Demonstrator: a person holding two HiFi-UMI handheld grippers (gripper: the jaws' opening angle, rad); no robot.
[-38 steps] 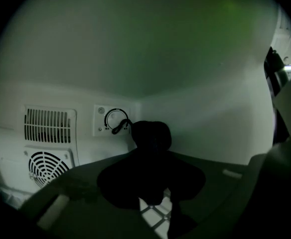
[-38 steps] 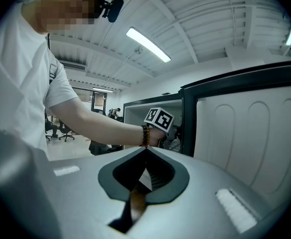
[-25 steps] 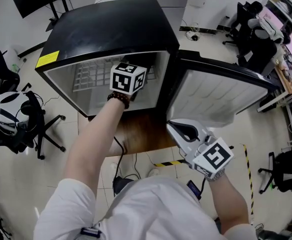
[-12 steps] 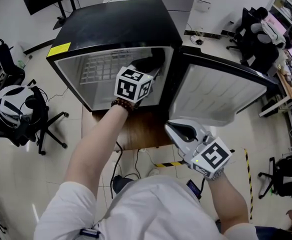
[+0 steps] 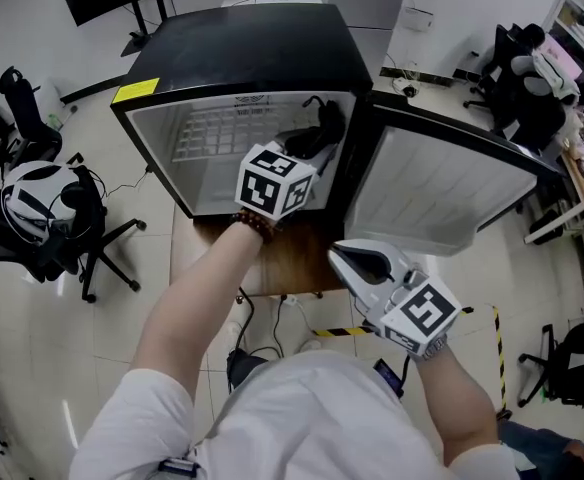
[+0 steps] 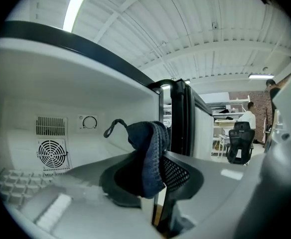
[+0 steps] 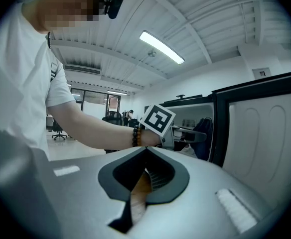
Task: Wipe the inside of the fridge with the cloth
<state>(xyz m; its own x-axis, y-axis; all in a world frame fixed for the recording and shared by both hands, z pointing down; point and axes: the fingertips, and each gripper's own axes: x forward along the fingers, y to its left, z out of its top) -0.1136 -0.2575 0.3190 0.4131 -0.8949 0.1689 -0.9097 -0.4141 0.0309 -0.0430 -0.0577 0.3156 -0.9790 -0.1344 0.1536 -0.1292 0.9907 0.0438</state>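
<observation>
support: wooden table [image 5: 302, 263] | on it: black fridge [image 5: 242, 48]

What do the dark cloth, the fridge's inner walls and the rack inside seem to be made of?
The cloth: soft dark-blue knitted fabric; ribbed stitches show and it hangs in limp folds. The inner walls: probably moulded white plastic, smooth and matt. The rack: likely white-coated wire, a thin open grid; too small to be sure.
</observation>
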